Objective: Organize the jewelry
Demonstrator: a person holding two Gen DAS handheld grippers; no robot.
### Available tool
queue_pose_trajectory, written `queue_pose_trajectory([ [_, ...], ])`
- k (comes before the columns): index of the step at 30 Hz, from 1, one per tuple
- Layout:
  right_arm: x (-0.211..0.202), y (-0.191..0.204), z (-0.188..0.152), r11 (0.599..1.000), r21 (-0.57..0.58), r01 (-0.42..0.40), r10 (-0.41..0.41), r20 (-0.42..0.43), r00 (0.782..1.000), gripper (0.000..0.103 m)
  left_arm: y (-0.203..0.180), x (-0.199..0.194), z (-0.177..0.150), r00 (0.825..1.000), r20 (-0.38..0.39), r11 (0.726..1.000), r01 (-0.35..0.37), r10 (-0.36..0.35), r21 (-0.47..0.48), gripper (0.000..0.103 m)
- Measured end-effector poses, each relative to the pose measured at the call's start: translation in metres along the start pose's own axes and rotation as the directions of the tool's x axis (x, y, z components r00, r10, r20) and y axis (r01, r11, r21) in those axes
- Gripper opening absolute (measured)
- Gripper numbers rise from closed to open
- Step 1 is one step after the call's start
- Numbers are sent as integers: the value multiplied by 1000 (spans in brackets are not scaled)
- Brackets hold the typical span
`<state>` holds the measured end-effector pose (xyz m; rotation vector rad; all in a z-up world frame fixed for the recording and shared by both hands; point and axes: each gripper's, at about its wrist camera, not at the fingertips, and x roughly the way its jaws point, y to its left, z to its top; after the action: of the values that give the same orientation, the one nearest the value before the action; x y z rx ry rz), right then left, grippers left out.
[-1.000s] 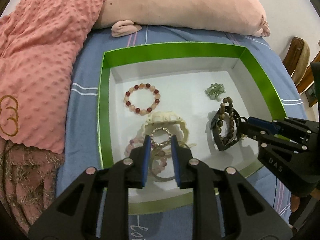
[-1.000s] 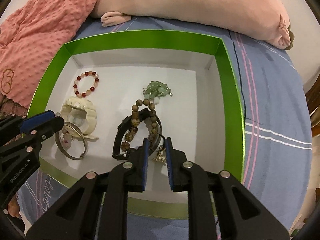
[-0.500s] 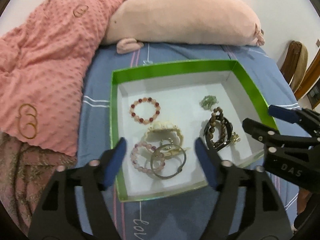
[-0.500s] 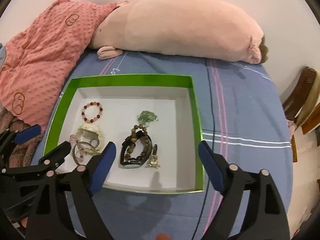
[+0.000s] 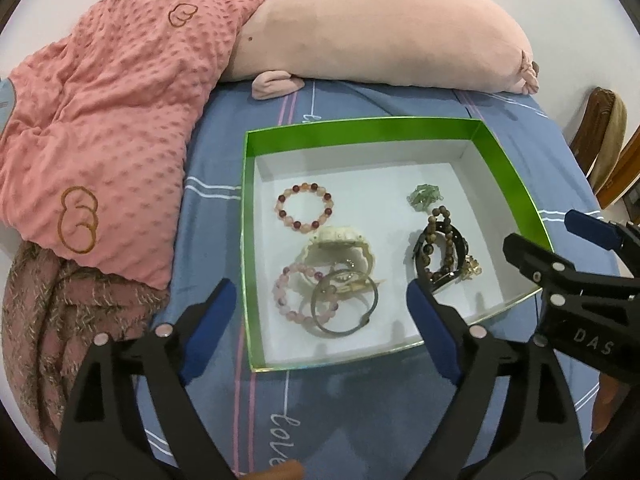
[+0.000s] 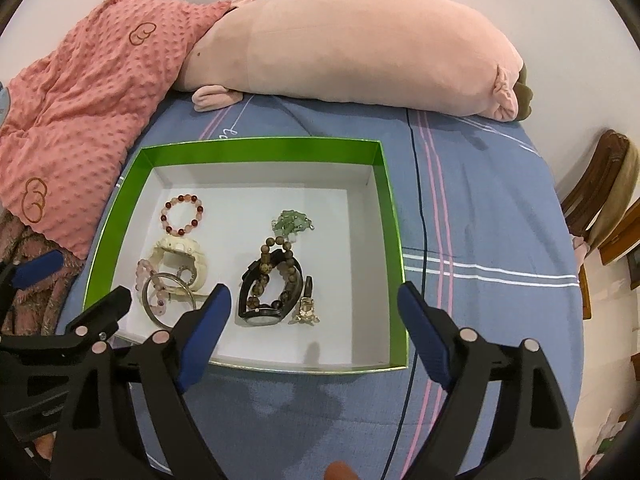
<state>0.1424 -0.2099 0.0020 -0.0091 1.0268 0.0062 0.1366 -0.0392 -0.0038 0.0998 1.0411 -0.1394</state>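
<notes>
- Jewelry lies gathered in the green-walled box (image 5: 512,184) on the blue bedsheet (image 5: 216,216); none of it is outside the box that I can see.
- A second ago both my grippers were pressed nearly together, low over the pieces: the left over the metal bangle (image 5: 345,305), the right by the small gold charm (image 6: 305,311).
- Now my left gripper (image 5: 318,320) is spreading wider with nothing between its pads, and my right gripper (image 6: 314,332) stands wide apart and empty. Both sit higher, so the whole box shows.
- I judge that to mean the last two pieces have been let go and this round of placing is finished; whether more sorting is wanted I cannot tell.
- On the box's left side, the red-and-pink bead bracelet (image 5: 305,206) lies alone near the back.
- Nearer me, the cream watch (image 5: 340,250), the pale pink bead bracelet (image 5: 288,290) and the bangle overlap in one heap.
- On the right side, the green bead cluster (image 6: 291,222) sits at the back, just behind the brown bead bracelet (image 6: 276,268), which lies draped on the black watch (image 6: 260,314).
- That charm rests just beside the black watch, touching or nearly so.
- Beyond the box, a pink dotted blanket (image 5: 104,120) and a pink plush pillow (image 5: 380,36) lie well apart from it.
</notes>
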Motion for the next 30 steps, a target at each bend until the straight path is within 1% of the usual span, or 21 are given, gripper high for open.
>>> queue_pose_trajectory([
  [3,0,0,0,1000,-2,0,0,-1,1000,87,1,-3,1,1000,9,1000,-13,13,-2,95],
  [6,0,0,0,1000,-3,3,-3,-2,1000,87,3,-4,1,1000,7,1000,-16,16,-10,97],
  [30,2,-1,0,1000,-3,3,-3,-6,1000,87,2,-3,1,1000,2,1000,-14,14,-14,97],
])
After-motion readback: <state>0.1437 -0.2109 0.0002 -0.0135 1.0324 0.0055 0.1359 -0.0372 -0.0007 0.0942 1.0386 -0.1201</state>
